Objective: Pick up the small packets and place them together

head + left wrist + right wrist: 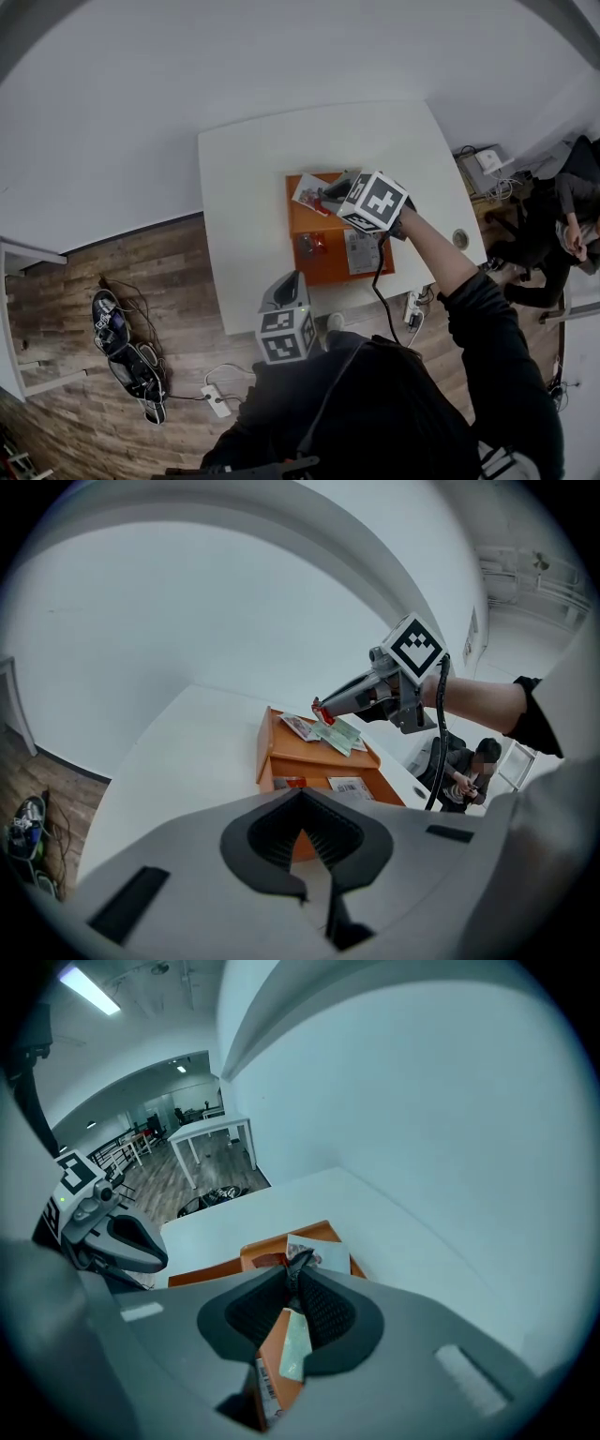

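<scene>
Nearest the person, the left tongs point(292, 281) hang over the near edge of the white counter point(244, 206), just short of the orange tray point(328, 272). Their own view shows the two dark pads brought together at the tips with nothing between them; only the tray and the bare counter show through the slot behind.

The tray lies on the middle of the counter. On its near half are two packets lying apart: a small red packet point(312, 244) toward the left and a grey-white printed packet point(361, 251) toward the right. At the tray's far left corner lies a white packet with a red picture point(310, 193).

Above that far end are the right tongs point(323, 707), pointing steeply down from the person's outstretched arm. They are closed on a pale green packet point(339, 735), pinched by its upper edge at the very tips. The packet hangs tilted beneath the tongs, off the tray's floor. In the left gripper view its lower edge sits just beside the white packet with the red picture, and whether the two touch cannot be told. In the right gripper view the held packet runs back between the pads, and a barcode strip shows on it.

Beyond the counter's right side, another person point(562, 216) sits bent forward. To the left, on the wooden floor point(75, 281), lies a heap of dark shoes and cables point(122, 342).
</scene>
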The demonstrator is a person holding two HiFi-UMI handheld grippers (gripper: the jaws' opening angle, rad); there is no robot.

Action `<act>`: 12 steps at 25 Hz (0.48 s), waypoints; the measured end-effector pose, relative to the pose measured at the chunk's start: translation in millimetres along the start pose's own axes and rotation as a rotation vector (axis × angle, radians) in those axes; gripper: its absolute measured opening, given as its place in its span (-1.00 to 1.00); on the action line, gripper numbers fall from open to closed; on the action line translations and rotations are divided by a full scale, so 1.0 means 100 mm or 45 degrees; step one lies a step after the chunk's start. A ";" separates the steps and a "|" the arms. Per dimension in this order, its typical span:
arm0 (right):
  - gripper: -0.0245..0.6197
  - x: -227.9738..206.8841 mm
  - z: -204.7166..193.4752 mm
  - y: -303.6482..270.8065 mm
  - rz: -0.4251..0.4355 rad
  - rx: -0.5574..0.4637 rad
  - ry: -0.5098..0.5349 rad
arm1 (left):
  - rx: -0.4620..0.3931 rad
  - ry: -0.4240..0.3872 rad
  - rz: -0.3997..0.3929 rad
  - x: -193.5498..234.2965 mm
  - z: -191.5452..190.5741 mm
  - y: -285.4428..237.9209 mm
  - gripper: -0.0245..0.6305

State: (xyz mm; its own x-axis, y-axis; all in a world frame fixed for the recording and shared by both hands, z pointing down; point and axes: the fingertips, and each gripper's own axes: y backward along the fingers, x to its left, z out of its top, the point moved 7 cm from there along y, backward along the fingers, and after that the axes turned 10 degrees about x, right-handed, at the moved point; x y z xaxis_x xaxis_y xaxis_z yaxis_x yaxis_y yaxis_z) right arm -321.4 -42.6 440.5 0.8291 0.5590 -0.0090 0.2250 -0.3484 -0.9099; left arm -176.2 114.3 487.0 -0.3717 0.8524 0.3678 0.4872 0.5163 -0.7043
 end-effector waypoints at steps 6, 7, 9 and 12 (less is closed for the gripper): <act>-0.76 -0.04 0.10 -0.19 0.023 0.046 0.027 | 0.003 0.015 0.013 0.06 0.05 -0.04 -0.93; -0.76 -0.03 0.11 -0.23 0.028 0.056 0.037 | 0.003 0.017 0.014 0.07 0.06 -0.05 -0.93; -0.75 -0.02 0.13 -0.29 0.035 0.075 0.065 | 0.003 0.020 0.016 0.09 0.07 -0.07 -0.93; -0.75 0.00 0.16 -0.35 0.039 0.089 0.093 | 0.002 0.017 0.019 0.10 0.10 -0.09 -0.93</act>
State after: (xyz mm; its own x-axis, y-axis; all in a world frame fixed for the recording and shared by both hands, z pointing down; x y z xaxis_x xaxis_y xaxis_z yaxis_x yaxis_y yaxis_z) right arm -337.1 -18.6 465.5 0.8707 0.4918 -0.0092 0.1650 -0.3095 -0.9365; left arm -192.5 117.4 490.9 -0.3542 0.8608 0.3654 0.4910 0.5037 -0.7108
